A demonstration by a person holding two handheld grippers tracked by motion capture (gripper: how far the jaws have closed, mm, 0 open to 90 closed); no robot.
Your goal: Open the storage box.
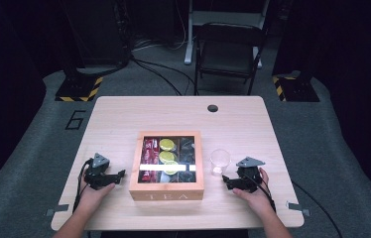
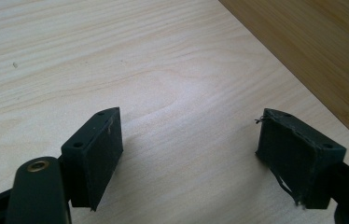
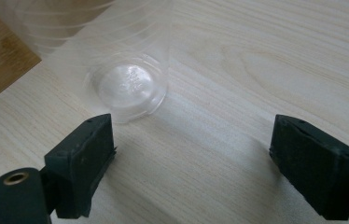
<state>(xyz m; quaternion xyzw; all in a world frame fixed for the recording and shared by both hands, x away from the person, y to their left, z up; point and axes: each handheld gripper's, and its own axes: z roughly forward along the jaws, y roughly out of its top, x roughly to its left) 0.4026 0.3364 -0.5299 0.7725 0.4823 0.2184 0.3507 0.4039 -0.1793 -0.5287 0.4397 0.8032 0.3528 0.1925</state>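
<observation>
A wooden tea box (image 1: 166, 191) marked TEA stands shut at the table's middle front; through its glass lid I see red, yellow and dark tea packets. Its side wall (image 2: 312, 42) appears in the left gripper view. A clear plastic cup (image 1: 219, 160) stands upright just right of the box, also close ahead in the right gripper view (image 3: 126, 88). My left gripper (image 1: 118, 174) rests on the table left of the box, open, nothing between its jaws (image 2: 189, 149). My right gripper (image 1: 226, 179) sits just in front of the cup, open and empty (image 3: 191, 158).
The wooden table (image 1: 124, 119) has a round cable hole (image 1: 213, 108) near its far edge. A black chair (image 1: 228, 49) stands beyond the table on the grey floor. Bare tabletop lies behind the box and at both sides.
</observation>
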